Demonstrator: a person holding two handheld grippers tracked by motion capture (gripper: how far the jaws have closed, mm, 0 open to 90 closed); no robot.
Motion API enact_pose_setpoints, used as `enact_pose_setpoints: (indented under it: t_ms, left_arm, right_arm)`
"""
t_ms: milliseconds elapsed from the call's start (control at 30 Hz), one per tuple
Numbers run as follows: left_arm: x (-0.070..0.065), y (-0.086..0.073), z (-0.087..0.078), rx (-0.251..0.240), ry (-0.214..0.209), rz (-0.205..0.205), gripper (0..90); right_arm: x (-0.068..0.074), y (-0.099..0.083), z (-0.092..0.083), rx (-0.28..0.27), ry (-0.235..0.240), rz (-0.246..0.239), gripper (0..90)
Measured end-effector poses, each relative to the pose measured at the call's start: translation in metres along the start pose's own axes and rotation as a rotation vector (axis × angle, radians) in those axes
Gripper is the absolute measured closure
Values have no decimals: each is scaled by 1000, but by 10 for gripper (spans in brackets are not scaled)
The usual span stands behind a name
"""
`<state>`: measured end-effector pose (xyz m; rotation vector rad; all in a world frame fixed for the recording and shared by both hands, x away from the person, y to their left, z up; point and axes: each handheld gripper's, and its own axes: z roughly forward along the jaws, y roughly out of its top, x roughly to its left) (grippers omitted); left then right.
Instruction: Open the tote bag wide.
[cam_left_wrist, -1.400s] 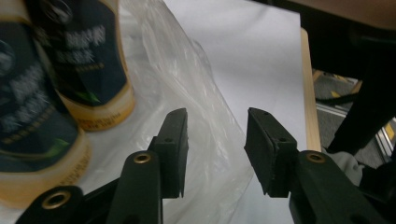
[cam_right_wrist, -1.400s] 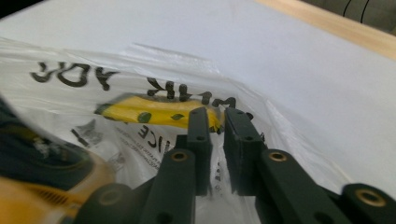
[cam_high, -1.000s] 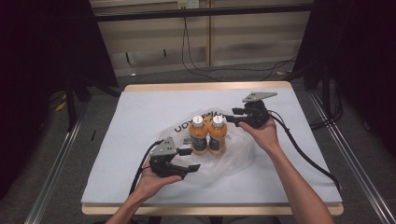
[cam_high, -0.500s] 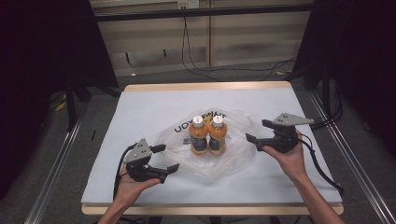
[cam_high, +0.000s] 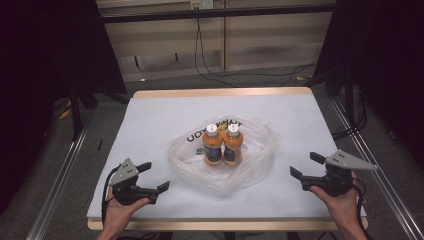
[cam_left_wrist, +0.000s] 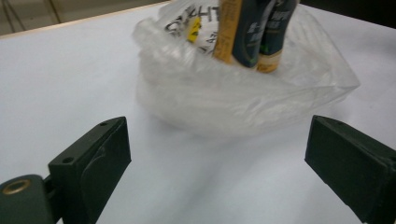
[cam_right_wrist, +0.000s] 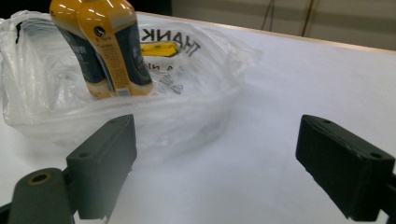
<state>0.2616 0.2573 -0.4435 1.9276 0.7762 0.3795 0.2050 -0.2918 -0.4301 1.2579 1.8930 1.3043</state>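
Two orange juice bottles with white caps stand upright side by side inside a crumpled clear plastic bag at the middle of the table. The bag carries black lettering, and the bottles rise above its folded-down rim. My left gripper rests at the front left of the table, open and empty, well apart from the bag. Over at the front right, my right gripper is open too, with nothing between its jaws, a short way from the bag.
The table has a white top with a wooden edge. Cables run on the floor behind it. Metal rails run along both sides. A dark stand is at the back left.
Both hands have drawn back from the bag toward the front corners of the table, the left gripper leftward and the right gripper rightward. The bottles and the bag stay put.
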Motion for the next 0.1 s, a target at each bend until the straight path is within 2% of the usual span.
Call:
enact_pose_setpoints:
  t_ms: [100]
  left_arm:
    - [4, -2, -3, -1, 25, -5, 51]
  right_arm:
    - [-3, -12, -15, -20, -36, 30, 118]
